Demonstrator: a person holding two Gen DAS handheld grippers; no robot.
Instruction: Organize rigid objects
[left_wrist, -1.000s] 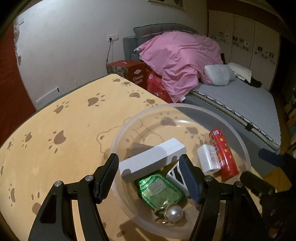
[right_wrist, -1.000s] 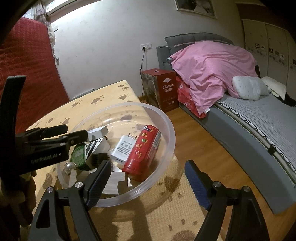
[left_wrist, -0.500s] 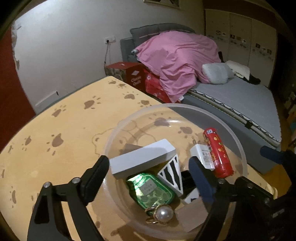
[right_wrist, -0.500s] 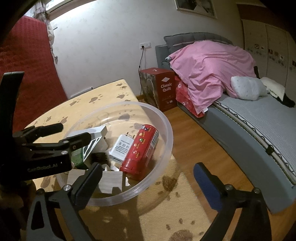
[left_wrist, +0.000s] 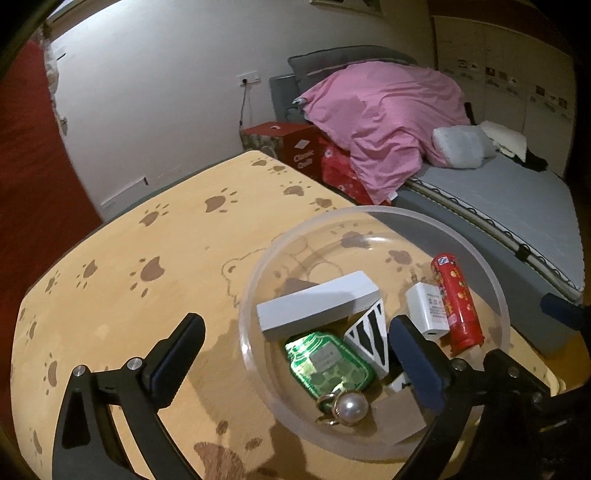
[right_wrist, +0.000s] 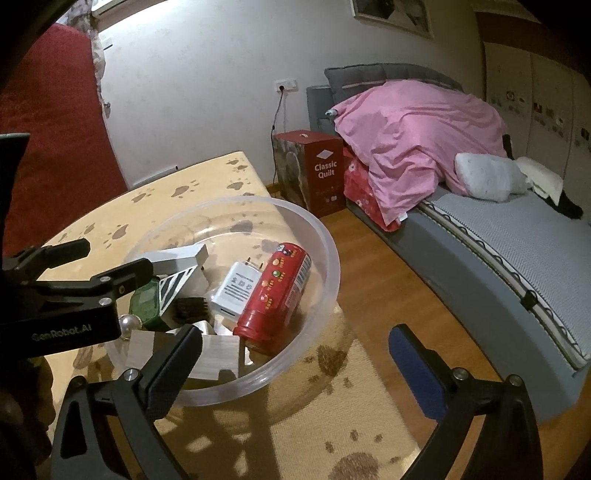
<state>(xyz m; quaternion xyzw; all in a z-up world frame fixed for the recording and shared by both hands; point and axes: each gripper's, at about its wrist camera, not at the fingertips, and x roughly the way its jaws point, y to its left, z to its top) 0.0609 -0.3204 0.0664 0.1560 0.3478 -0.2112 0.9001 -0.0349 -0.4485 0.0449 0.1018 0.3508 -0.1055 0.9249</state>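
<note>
The clear bowl sits on the paw-print table and holds a white box, a red can and a charger. The left gripper, its jaws just widened, straddles the near rim, gripping nothing. The right gripper is spread, empty.

I note the bowl on the table near its bed-side edge. In it, seen from my left wrist: box rearmost, bottle before it, pearl clip nearest, charger and can to the right
</note>
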